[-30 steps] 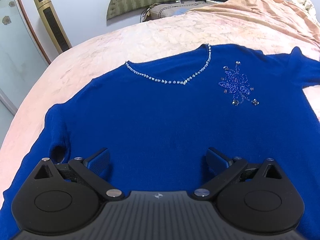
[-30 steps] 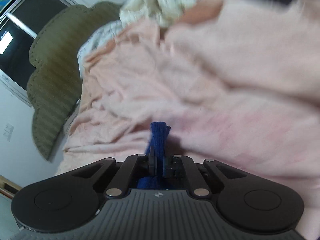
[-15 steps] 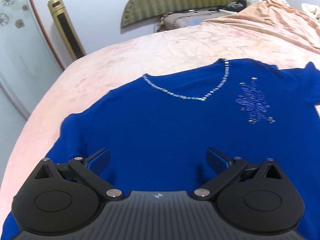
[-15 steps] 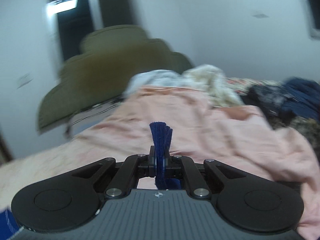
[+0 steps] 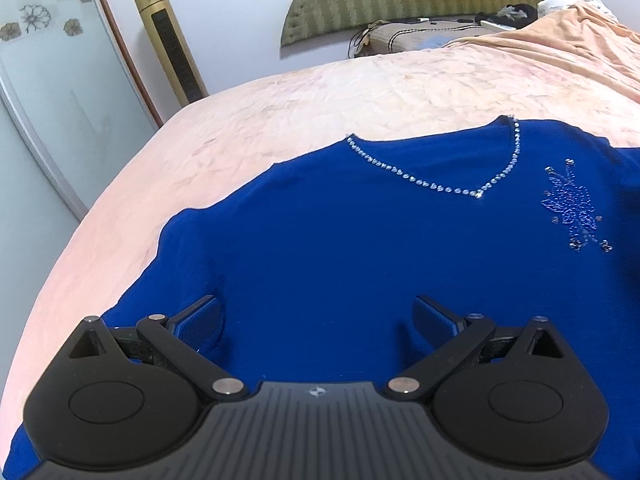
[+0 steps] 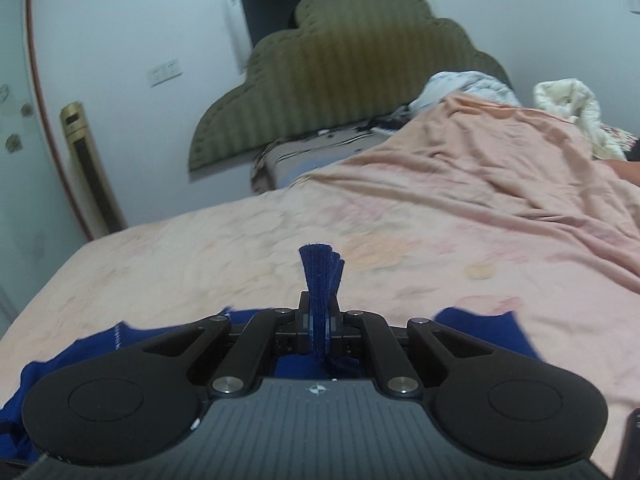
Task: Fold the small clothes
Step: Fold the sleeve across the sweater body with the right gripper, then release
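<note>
Left wrist view: left gripper [image 5: 316, 320] hovering with fingers spread wide over blue sweater [image 5: 340, 248], lying flat mid-frame on pink bedspread [image 5: 280, 108]; right wrist view: right gripper [image 6: 319, 326] pinching a ribbed sweater cuff [image 6: 320, 276] at lower centre.

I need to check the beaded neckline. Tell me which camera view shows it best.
Left wrist view. The beaded neckline lies in full view there, its V traced across the blue sweater spread on the bed. The right wrist view shows only blurred blue cloth low in frame and the ribbed edge pinched in the right tool.
</note>
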